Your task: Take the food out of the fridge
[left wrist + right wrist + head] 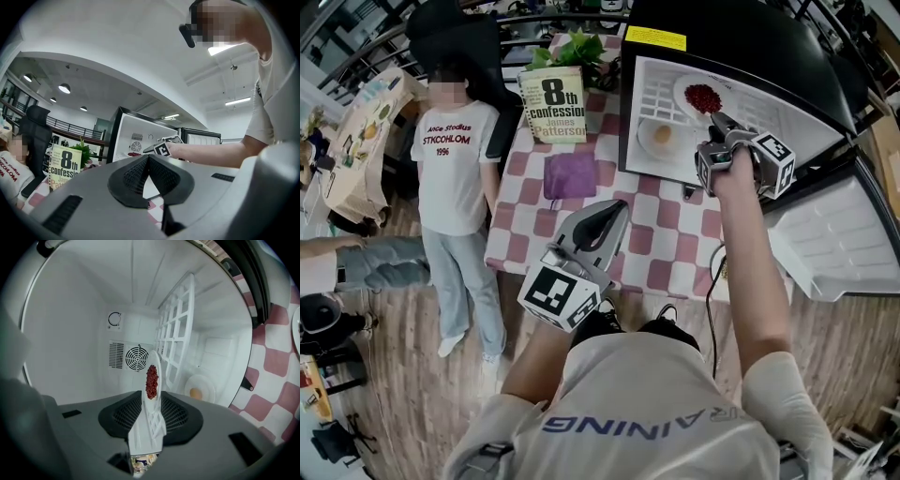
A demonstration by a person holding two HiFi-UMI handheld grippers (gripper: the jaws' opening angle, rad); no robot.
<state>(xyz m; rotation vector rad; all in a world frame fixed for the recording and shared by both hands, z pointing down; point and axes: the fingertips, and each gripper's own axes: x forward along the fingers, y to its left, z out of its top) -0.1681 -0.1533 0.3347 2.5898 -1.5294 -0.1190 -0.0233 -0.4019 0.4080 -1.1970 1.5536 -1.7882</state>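
Note:
A small black fridge (825,84) stands open on the checkered table (661,248). On its white rack lie a white plate of red food (703,98) and, lower, a plate with a pale round bun (661,138). My right gripper (719,120) reaches into the fridge. In the right gripper view the plate of red food (151,380) stands edge-on between the jaws of the right gripper (149,404), its white rim filling the gap, and the bun plate (199,391) sits further in. My left gripper (614,211) hovers over the table's near side, jaws together and empty (148,157).
A book (553,105) stands at the table's far side beside a green plant (581,45), with a purple cloth (570,174) before it. The fridge door (844,234) hangs open at the right. A person in a white shirt (455,159) stands left of the table.

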